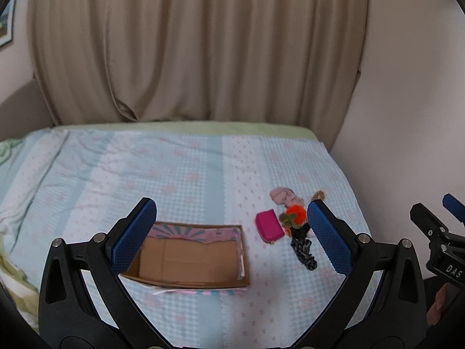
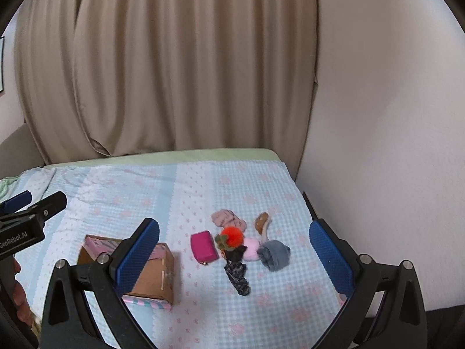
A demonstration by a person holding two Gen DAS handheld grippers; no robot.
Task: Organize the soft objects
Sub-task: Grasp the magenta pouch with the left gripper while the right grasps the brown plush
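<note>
Through my left claw, spread wide and holding nothing, the empty cardboard box sits mid-bed. Through my right claw, equally agape, the soft pile lies toward the bed's right edge, beside the pink pouch. Nothing is boxed yet, so I judge the next move is lowering onto one piece.

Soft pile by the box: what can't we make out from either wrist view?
- Left wrist: the left gripper's right finger hides the pile's right side; grey roll unseen.
- Right wrist: the right gripper's left finger covers much of the cardboard box interior.
- Both: orange pompom detail blurred.
</note>
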